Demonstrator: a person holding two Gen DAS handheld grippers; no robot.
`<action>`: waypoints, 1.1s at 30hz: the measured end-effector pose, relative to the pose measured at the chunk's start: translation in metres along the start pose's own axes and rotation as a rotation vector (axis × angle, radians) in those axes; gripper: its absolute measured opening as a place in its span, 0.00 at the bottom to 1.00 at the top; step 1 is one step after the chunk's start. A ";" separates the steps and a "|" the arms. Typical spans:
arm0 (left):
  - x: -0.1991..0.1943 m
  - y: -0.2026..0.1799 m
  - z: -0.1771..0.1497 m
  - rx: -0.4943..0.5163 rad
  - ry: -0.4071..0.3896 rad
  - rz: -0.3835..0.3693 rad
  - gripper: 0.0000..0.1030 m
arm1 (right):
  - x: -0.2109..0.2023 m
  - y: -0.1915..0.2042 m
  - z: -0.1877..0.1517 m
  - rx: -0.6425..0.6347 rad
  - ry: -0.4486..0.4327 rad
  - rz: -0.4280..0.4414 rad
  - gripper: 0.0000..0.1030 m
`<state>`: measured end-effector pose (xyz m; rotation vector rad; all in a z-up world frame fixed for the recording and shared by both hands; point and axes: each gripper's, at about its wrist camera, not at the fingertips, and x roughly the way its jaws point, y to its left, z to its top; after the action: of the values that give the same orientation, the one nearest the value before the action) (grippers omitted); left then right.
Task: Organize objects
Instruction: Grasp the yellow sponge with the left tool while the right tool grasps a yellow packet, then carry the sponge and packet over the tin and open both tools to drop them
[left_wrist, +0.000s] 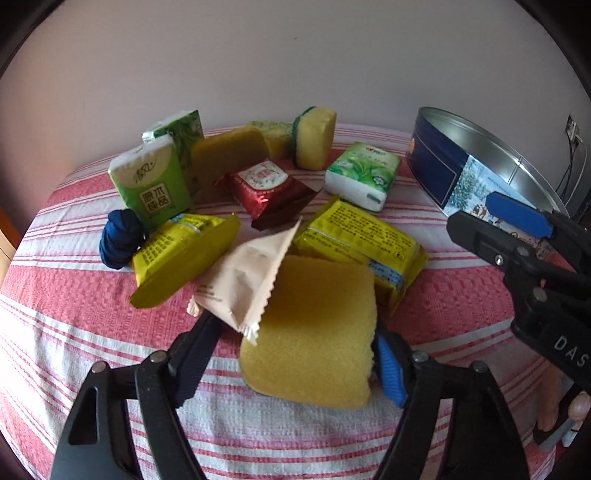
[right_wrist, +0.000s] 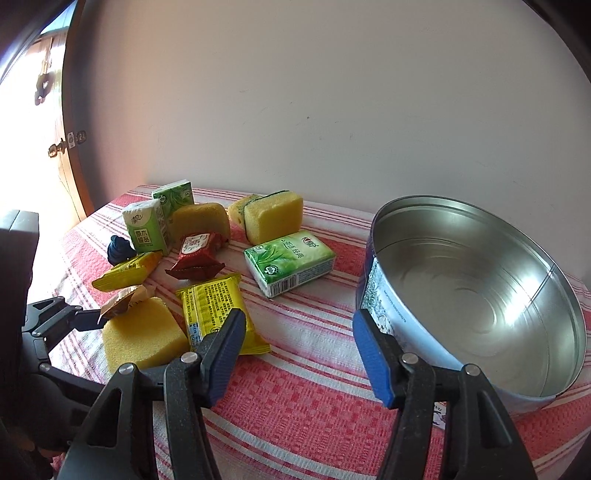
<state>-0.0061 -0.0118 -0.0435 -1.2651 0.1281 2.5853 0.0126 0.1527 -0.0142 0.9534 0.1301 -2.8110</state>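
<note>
Our left gripper (left_wrist: 295, 354) has its fingers (left_wrist: 389, 373) closed on the near yellow sponge (left_wrist: 314, 332), pressing it from both sides; whether it has left the striped surface (left_wrist: 74, 295) we cannot tell. A pale pink sachet (left_wrist: 247, 280) leans against the sponge's left edge, just above our left finger. Just beyond the sponge lie two yellow snack packs, one to the left (left_wrist: 181, 258) and one to the right (left_wrist: 362, 243), with a red wrapped snack (left_wrist: 269, 188) between and behind them. Farther out stand green tissue packs (left_wrist: 151, 181), a dark yellow sponge (left_wrist: 229, 155), green-backed sponges (left_wrist: 316, 136) and another tissue pack (left_wrist: 364, 173) lying flat. A dark blue bundle (left_wrist: 120, 240) sits at far left.

Our right gripper (right_wrist: 299, 354) hovers with its fingers (right_wrist: 373, 358) spread wide, holding nothing. Its right finger is just beside the wall of the round metal tin (right_wrist: 480, 295), which stands open to the right.
</note>
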 end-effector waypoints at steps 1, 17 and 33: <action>-0.001 0.003 0.001 -0.008 -0.009 -0.006 0.53 | 0.001 0.000 0.000 0.001 0.003 0.005 0.61; -0.060 0.061 -0.014 -0.115 -0.134 -0.061 0.53 | 0.042 0.040 0.007 -0.037 0.150 0.187 0.61; -0.091 0.064 -0.002 -0.147 -0.213 0.025 0.53 | 0.033 0.033 0.010 -0.001 0.149 0.249 0.51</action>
<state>0.0315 -0.0916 0.0248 -1.0291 -0.0890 2.7748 -0.0132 0.1148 -0.0271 1.0959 0.0286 -2.5139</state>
